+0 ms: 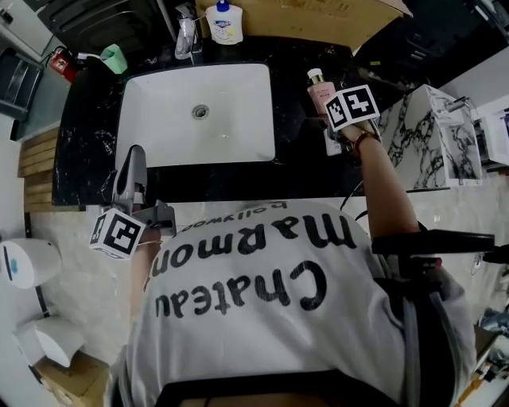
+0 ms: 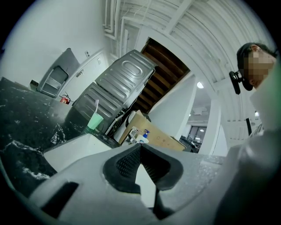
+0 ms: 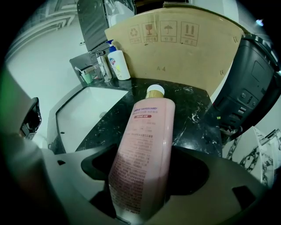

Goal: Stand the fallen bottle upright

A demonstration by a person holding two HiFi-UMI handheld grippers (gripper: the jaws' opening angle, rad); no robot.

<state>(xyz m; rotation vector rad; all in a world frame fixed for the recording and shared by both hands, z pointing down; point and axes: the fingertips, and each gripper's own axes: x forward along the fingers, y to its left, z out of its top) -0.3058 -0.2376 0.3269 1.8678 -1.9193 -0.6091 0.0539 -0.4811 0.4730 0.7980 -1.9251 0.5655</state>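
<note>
A pink bottle (image 1: 319, 92) with a cream cap stands on the black marble counter (image 1: 87, 143), just right of the sink. In the right gripper view the pink bottle (image 3: 147, 132) runs up between the jaws, cap (image 3: 155, 91) at the far end. My right gripper (image 3: 147, 170) is open around its lower body, with a dark gap on each side. The head view shows that right gripper (image 1: 329, 119) beside the bottle, its marker cube (image 1: 351, 107) on top. My left gripper (image 1: 134, 153) hangs at the counter's front left edge, shut and holding nothing; its pads (image 2: 131, 162) meet at the tips.
A white sink basin (image 1: 199, 111) fills the middle of the counter. Behind it stand a faucet (image 1: 185, 36), a blue-and-white pump bottle (image 1: 224, 22) and a green cup (image 1: 115, 57). Cardboard (image 3: 175, 44) leans at the back. A black appliance (image 3: 248, 88) sits at the right.
</note>
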